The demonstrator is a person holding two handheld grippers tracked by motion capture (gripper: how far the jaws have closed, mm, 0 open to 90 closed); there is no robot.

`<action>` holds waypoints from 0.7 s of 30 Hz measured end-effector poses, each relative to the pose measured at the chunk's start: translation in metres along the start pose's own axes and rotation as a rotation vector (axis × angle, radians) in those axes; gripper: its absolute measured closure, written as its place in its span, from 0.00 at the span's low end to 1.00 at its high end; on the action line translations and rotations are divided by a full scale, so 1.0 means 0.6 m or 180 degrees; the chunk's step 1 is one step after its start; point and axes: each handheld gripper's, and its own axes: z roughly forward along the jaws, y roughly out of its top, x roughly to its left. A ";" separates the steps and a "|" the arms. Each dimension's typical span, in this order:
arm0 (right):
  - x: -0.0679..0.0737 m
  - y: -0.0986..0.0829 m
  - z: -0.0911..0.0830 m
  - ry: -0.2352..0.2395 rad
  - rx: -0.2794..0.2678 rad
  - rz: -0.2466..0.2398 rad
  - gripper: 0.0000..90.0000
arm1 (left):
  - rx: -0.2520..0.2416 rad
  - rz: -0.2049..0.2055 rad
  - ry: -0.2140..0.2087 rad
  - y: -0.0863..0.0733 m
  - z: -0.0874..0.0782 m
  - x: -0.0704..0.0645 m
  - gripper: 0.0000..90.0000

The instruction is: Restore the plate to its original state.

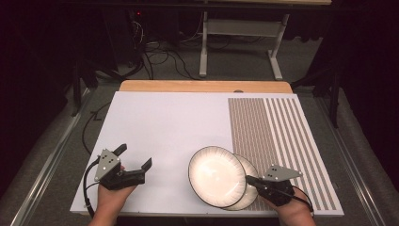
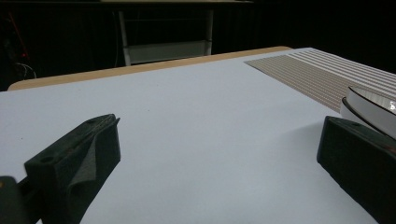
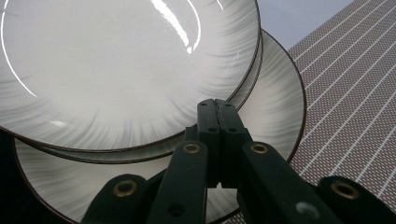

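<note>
- At the near edge of the table (image 1: 155, 122), my left gripper (image 1: 136, 162) rests on the white surface with its jaws spread wide and nothing between them; in the left gripper view the two black jaws stand well apart over bare white board.
- My right gripper (image 1: 248, 179) sits at the near right, jaws pressed together; in the right gripper view (image 3: 217, 109) their tips meet at the edge of the plates. I cannot tell whether they pinch a rim or merely touch it.
- Just ahead of that gripper, two white plates with dark rims and grey streaking are stacked off-centre. The upper plate (image 1: 216, 175) appears tilted and overlaps the lower plate (image 1: 251, 188), which pokes out to the right and toward me.
- The lower plate lies partly on the white surface and partly on the striped mat (image 1: 277, 141). In the left gripper view the plates' rims (image 2: 373, 100) show just beyond the right-hand jaw.
- The striped mat runs along the table's right side to the far edge.
- Past the white board, a strip of bare wood (image 1: 202, 86) marks the far edge.
- Beyond it, cables (image 1: 160, 59) trail across the grey floor beside a white table frame (image 1: 240, 42).
</note>
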 end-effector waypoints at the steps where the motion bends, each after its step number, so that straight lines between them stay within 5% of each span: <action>1: 0.000 0.000 0.000 0.0001 0.0000 0.0002 1.00 | -0.0002 -0.0006 -0.0003 0.000 0.000 0.000 0.00; 21: 0.000 0.000 0.000 0.0009 -0.0001 -0.0005 1.00 | -0.0002 -0.0018 0.0019 -0.001 -0.001 0.004 0.00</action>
